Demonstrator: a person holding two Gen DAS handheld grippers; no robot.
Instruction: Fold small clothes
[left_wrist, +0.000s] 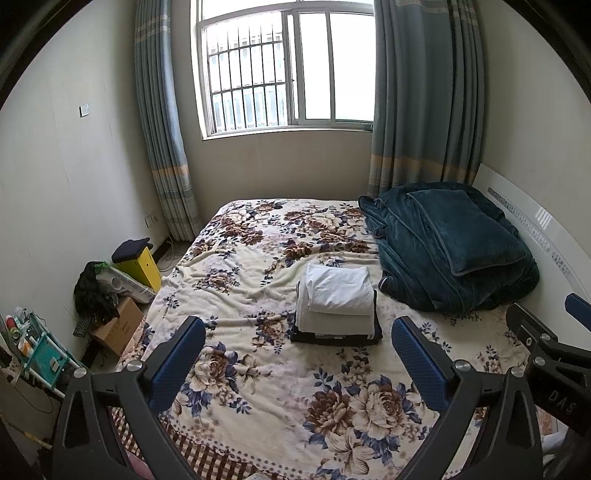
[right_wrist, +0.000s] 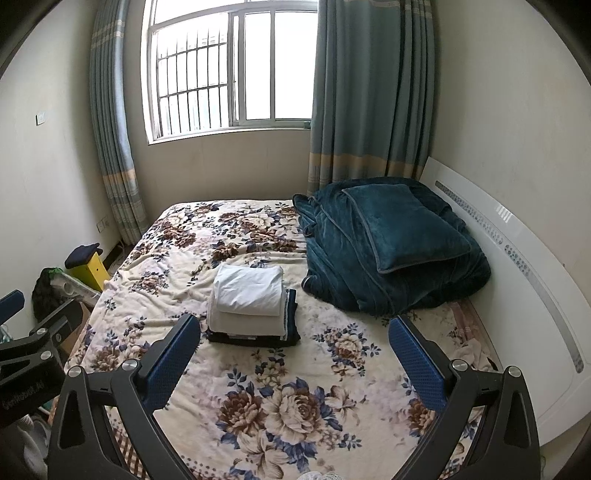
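Observation:
A stack of folded clothes lies in the middle of the floral bedspread: white pieces on top, a dark piece at the bottom. It also shows in the right wrist view. My left gripper is open and empty, held above the bed's near end, short of the stack. My right gripper is open and empty, beside the left one, with the stack ahead to its left. The right gripper also shows at the right edge of the left wrist view.
A folded teal blanket and pillow lie at the bed's far right against a white headboard. Boxes, a yellow stool and clutter stand on the floor to the left. A window and curtains are behind.

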